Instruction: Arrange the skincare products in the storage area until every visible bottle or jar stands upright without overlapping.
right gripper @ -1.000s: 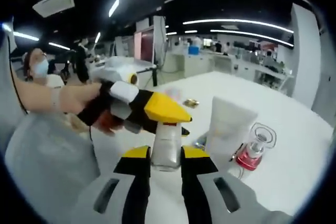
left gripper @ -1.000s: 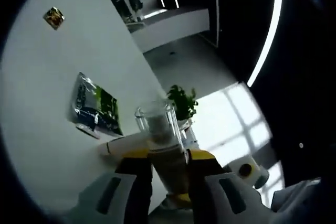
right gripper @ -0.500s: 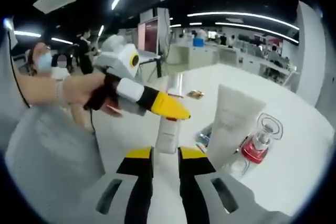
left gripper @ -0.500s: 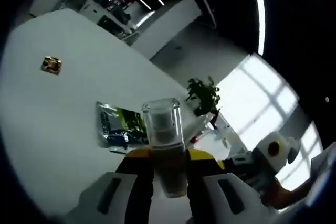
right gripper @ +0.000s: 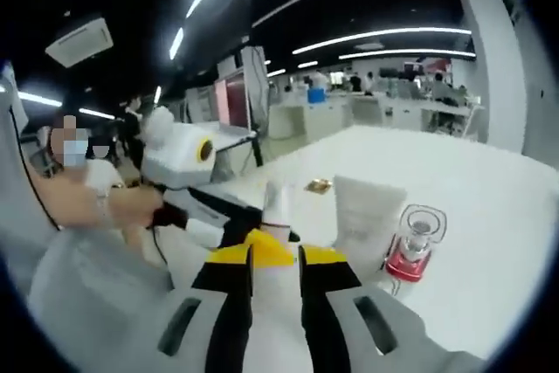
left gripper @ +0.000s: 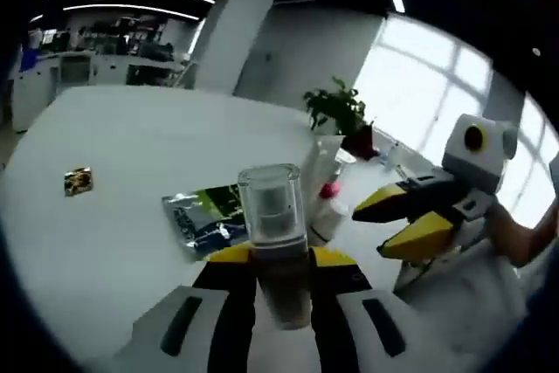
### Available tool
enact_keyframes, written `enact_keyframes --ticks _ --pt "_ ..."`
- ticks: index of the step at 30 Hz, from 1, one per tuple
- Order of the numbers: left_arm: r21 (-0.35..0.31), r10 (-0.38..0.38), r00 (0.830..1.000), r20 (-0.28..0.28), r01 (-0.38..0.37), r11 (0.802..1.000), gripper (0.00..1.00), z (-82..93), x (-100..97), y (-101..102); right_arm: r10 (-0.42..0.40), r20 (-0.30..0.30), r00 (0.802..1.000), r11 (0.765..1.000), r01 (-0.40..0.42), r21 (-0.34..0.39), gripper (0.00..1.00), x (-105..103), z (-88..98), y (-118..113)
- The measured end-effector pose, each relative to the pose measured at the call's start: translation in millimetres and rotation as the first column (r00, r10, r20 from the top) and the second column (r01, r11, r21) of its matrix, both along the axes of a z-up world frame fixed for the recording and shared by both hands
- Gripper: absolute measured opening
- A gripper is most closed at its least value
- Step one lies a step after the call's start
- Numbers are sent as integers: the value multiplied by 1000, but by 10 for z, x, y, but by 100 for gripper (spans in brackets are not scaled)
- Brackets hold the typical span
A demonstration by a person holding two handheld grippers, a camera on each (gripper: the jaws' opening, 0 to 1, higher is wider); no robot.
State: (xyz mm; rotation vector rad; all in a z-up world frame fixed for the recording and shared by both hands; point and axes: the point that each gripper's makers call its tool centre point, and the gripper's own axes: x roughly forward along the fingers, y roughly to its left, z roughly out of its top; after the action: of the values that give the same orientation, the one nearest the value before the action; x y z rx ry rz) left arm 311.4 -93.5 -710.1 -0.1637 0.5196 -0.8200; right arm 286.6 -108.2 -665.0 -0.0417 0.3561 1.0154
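On the white table, which spreads across the left gripper view, the largest loose item is a flat foil sachet pack, printed green and blue, lying face up near the middle. A white tube stands on its cap beyond the pack, and in the right gripper view the same tube stands upright just left of a small pink bottle with a clear cap; the two are close together, and whether they touch cannot be told. In the left gripper view the pink bottle is a small red spot at the tube's foot. A potted plant sits farther back near the bright window.

The left gripper is clamped on a slim bottle with a clear cap, held upright between its jaws above the table. The right gripper has its jaws nearly together with nothing between them; in the left gripper view it comes in from the right with its yellow tips parted a little. A tiny gold sachet lies alone, well apart from the rest.
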Motion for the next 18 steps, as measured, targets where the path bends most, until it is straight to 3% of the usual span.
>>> enact_keyframes --ticks 3,7,11,13,15,18 --pt "11 -63 998 16 63 998 16 9 -109 -131 0 7 1000 999 -1 43 22 9 78 4" --pt "82 -142 990 23 139 987 16 -70 -210 -209 -10 41 999 999 8 45 22 27 125 -11" --pt "72 -202 978 54 198 978 16 -22 -299 -327 -5 26 1000 999 4 45 25 17 99 -11" --pt "70 -235 969 79 230 971 16 18 -338 -378 3 18 1000 999 -4 45 25 2 88 0" --pt "87 -290 948 133 280 956 16 63 -391 -434 11 14 1000 999 -12 44 25 -17 86 10" --pt "98 -314 938 149 302 948 16 78 -434 -461 30 2 1000 998 -30 63 24 -63 109 40"
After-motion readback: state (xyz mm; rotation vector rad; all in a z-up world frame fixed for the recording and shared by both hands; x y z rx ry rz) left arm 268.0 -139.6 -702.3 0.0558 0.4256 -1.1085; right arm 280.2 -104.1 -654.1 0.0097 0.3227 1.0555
